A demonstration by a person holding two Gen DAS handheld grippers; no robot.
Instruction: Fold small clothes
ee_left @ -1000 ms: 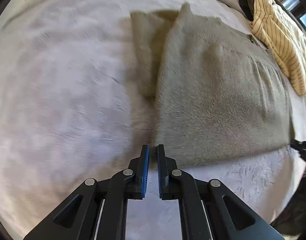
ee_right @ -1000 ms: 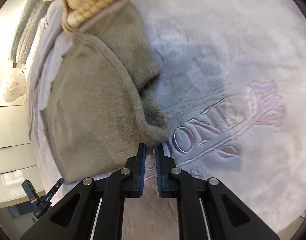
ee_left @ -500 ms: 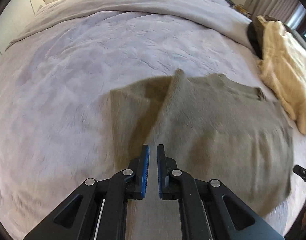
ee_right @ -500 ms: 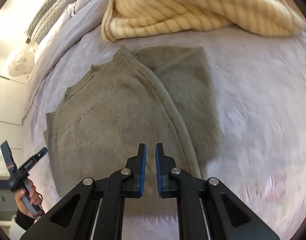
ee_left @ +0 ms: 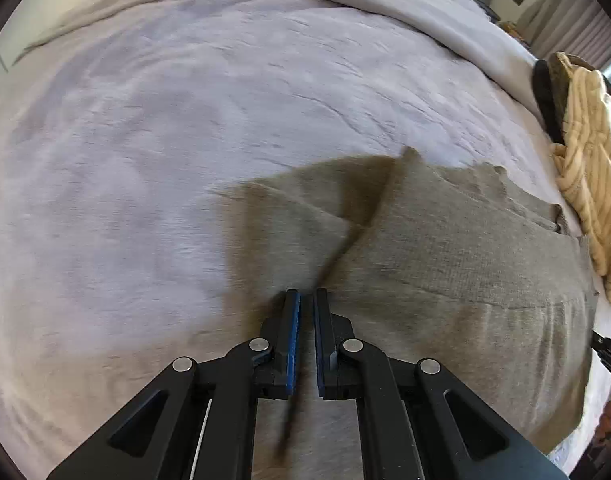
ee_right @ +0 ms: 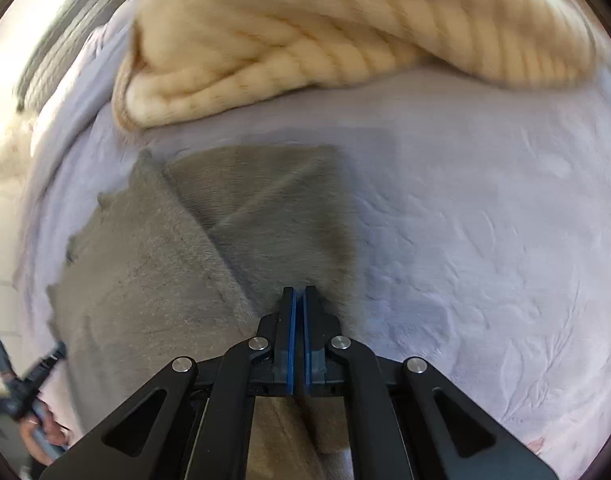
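Both claws grip the grey sweater's hem: the left claw (ee_left: 307, 300) and right claw (ee_right: 299, 296) are each clamped on cloth. The grey sweater (ee_left: 445, 248) lies on the bed (ee_left: 185, 120), just beside the cream knit (ee_right: 325, 32), hem lifted mid-fold; next, carry the hem toward the collar and lay it flat

A pale lilac plush bedspread (ee_left: 185, 128) fills both views, creased and softly rumpled. A cream ribbed knit (ee_right: 325, 28) lies heaped at twelve o'clock in the right wrist view, blurred. Beside it, at two o'clock in the left wrist view, sits something dark (ee_left: 545, 92), possibly more folded clothing.
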